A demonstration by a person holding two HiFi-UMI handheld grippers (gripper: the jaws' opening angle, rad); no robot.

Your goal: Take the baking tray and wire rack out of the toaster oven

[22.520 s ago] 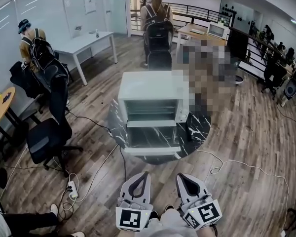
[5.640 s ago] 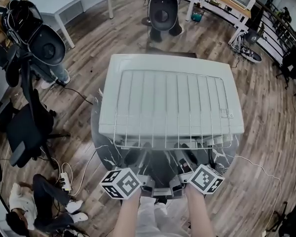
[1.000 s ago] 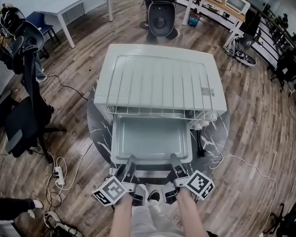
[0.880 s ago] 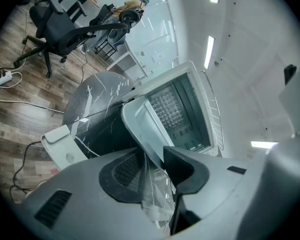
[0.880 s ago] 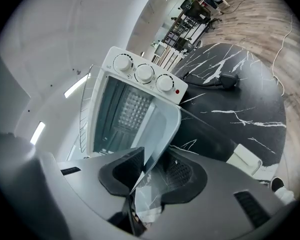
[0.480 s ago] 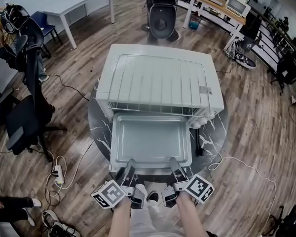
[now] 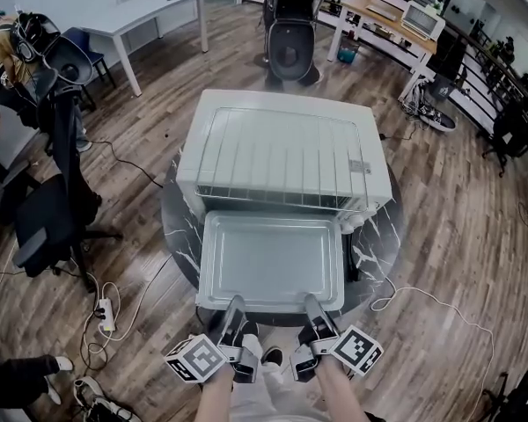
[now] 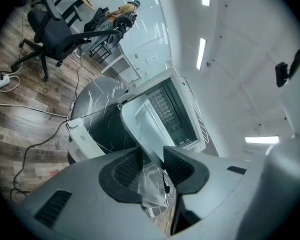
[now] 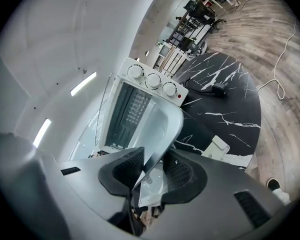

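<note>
Two hand-held grippers are pinching the near edge of the baking tray (image 7: 271, 260). The left hand-held gripper (image 7: 236, 304) is holding the near left part of that edge. The right hand-held gripper (image 7: 314, 304) is holding the near right part. In the left gripper view, the jaws of the left hand-held gripper (image 8: 152, 160) are pressing on the thin rim of the baking tray (image 8: 140, 126), one on each side. In the right gripper view, the right hand-held gripper (image 9: 152, 168) is squeezing the rim of the baking tray (image 9: 162, 124) the same way.

The tray is lying flat and nothing is sitting in it. Its far edge is reaching the open front of the toaster oven (image 7: 377, 181). The wire rack (image 7: 282, 152) is lying on top of the oven, and its near edge is sticking out a little over the tray. The oven is standing on a round black desk (image 7: 374, 236) with white streaks. Three round knobs (image 9: 152, 81) are showing on the oven's right side. The oven door (image 8: 85, 141) is hanging open below the tray.

Black office chairs (image 7: 48, 218) are standing on the wooden floor (image 7: 449, 236) to the left. A white power strip (image 7: 106, 310) is lying on the floor near them.
</note>
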